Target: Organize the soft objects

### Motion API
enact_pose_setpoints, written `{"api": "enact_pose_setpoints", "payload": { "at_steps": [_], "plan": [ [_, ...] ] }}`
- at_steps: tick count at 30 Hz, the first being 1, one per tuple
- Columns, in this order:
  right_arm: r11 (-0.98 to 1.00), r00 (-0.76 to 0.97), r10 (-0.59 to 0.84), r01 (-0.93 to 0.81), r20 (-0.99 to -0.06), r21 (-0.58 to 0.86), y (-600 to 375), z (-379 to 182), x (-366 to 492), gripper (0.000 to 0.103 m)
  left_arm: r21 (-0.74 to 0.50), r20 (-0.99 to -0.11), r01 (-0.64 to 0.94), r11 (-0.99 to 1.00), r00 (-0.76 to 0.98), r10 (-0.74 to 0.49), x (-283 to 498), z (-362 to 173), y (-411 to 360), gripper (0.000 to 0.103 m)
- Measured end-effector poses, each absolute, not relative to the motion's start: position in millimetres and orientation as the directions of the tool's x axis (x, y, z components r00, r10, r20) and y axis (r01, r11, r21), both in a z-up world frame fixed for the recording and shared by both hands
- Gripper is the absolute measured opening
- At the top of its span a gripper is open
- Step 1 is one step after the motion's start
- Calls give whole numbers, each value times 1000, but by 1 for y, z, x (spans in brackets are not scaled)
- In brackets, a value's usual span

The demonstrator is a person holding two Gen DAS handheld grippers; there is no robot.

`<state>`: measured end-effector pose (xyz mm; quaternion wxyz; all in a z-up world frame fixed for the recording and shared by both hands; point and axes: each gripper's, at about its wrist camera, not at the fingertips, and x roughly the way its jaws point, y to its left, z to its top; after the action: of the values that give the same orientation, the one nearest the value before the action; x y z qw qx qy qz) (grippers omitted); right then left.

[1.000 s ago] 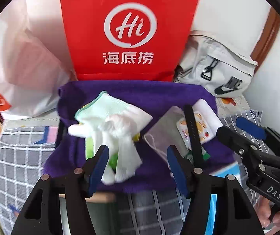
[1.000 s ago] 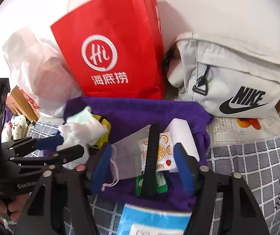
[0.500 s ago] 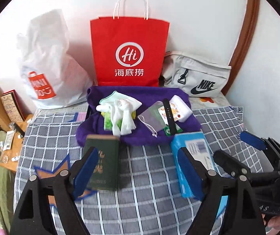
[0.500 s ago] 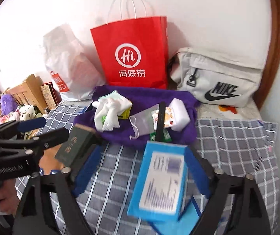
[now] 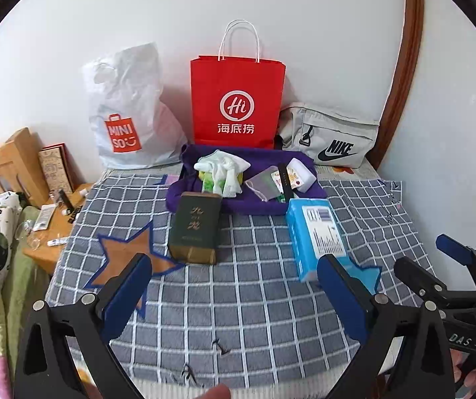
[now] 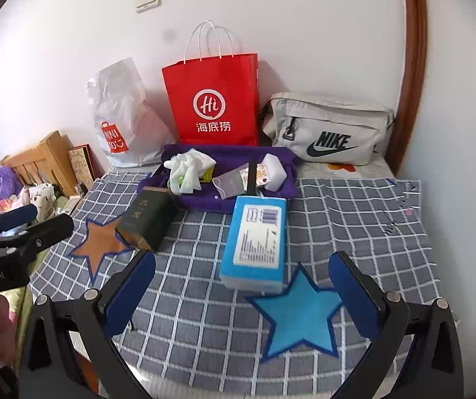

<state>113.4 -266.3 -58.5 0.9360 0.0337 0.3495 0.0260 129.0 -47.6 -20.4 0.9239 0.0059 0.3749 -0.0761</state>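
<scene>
A purple cloth (image 5: 257, 206) (image 6: 228, 163) lies at the back of the grey checked blanket (image 5: 238, 299). On it are white gloves (image 5: 226, 169) (image 6: 188, 166), a clear pouch (image 5: 266, 186), a black strap (image 5: 286, 183) and a white packet (image 5: 299, 173). A dark green box (image 5: 196, 226) (image 6: 148, 216) and a blue box (image 5: 317, 236) (image 6: 257, 242) stand in front of the cloth. My left gripper (image 5: 234, 292) and my right gripper (image 6: 242, 289) are both open and empty, well back from the cloth over the blanket.
A red paper bag (image 5: 238, 103), a white Miniso bag (image 5: 128, 116) and a grey Nike bag (image 5: 331, 139) line the wall. A brown star (image 5: 128, 256) and a blue star (image 6: 299, 312) mark the blanket. A wooden bedside table (image 5: 48, 229) stands at left.
Both grippers have pulled far back from the purple cloth and opened wider. The gloves and small items stay on the cloth. The two boxes and both stars have come into view.
</scene>
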Motion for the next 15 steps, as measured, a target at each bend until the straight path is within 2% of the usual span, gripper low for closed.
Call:
{"api": "enact_pose_setpoints", "payload": {
  "at_steps": [4,9,15],
  "plan": [
    [996,765,76,-32,-640,81,-264,-54,84,102,-51,-681,127,991,721,-128,105,-15,-43,101],
    [998,777,63,-33,-626,59,-261,-50,59,102,0,-658,104,995,749,-78,83,-12,-44,101],
    [996,784,73,-31,-616,79,-260,-49,37,102,-29,-663,103,994,742,-97,69,-16,-41,101]
  ]
}}
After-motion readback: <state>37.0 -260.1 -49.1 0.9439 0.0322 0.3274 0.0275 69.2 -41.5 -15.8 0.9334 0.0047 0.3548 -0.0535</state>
